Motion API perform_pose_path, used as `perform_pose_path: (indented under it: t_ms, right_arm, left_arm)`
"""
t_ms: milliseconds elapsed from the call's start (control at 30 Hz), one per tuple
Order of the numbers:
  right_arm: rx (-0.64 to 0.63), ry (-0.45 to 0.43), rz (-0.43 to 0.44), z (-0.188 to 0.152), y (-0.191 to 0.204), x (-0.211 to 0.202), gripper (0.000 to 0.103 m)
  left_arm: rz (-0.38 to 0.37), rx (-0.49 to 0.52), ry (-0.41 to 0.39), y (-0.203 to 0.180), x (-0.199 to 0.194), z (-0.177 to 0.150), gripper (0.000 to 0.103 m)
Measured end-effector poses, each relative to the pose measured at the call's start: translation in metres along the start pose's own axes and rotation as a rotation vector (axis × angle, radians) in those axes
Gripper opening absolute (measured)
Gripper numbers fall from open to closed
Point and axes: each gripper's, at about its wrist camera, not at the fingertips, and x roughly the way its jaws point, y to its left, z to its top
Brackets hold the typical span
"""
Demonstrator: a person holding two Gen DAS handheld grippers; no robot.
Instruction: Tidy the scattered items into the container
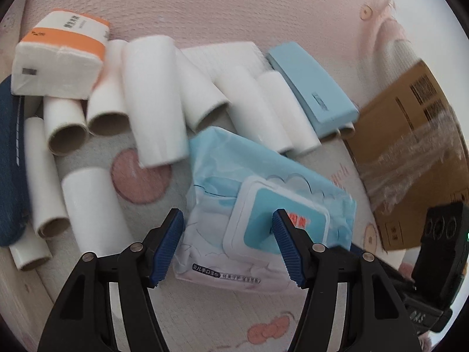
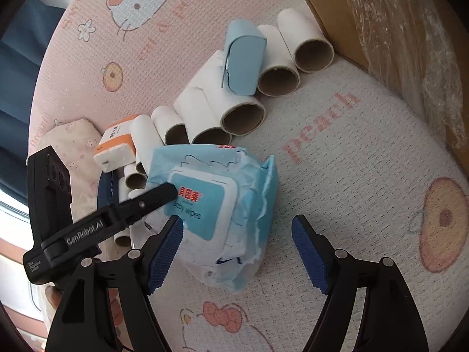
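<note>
A blue-and-white baby wipes pack [image 1: 258, 205] lies on the pink mat. My left gripper [image 1: 227, 243] is open with its jaws on either side of the pack's near end, above it. In the right wrist view the pack [image 2: 217, 205] lies just ahead, and my right gripper [image 2: 237, 252] is open over its near end; the left gripper's finger [image 2: 155, 196] reaches over the pack's lid. Several white cardboard tubes [image 1: 152, 99] [image 2: 240, 111], a light blue case [image 1: 313, 88] [image 2: 243, 58] and an orange-and-white tissue pack [image 1: 61, 55] [image 2: 117, 146] lie behind. The cardboard box [image 1: 410, 146] [image 2: 395, 29] stands at the right.
A dark blue object [image 1: 11, 158] lies at the left edge of the pile. A patterned fabric bundle [image 2: 76, 146] lies at the far left in the right wrist view. The right gripper's body [image 1: 439, 252] shows at the lower right in the left wrist view.
</note>
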Motion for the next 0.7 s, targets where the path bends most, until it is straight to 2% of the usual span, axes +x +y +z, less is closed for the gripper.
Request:
perform_pose_path:
  t_ms: [33, 133, 267, 533, 700]
  right_arm:
    - [-0.005, 0.001, -0.005, 0.0, 0.0, 0.0, 0.074]
    - [-0.011, 0.012, -0.03, -0.002, -0.002, 0.0, 0.059]
    - [-0.039, 0.001, -0.084, -0.005, -0.004, -0.007, 0.05]
    - [0.001, 0.029, -0.098, -0.015, -0.015, -0.023, 0.05]
    - [0.028, 0.065, -0.074, -0.023, -0.019, -0.027, 0.05]
  left_arm:
    - [-0.006, 0.01, 0.008, -0.004, 0.0, -0.005, 0.067]
    - [-0.005, 0.036, 0.013, -0.016, -0.002, -0.021, 0.067]
    - [-0.002, 0.018, -0.004, -0.025, -0.006, -0.043, 0.066]
    - [0.006, 0.013, 0.0, -0.04, -0.016, -0.082, 0.066]
    - [-0.013, -0.06, -0.015, -0.034, -0.024, -0.096, 0.066]
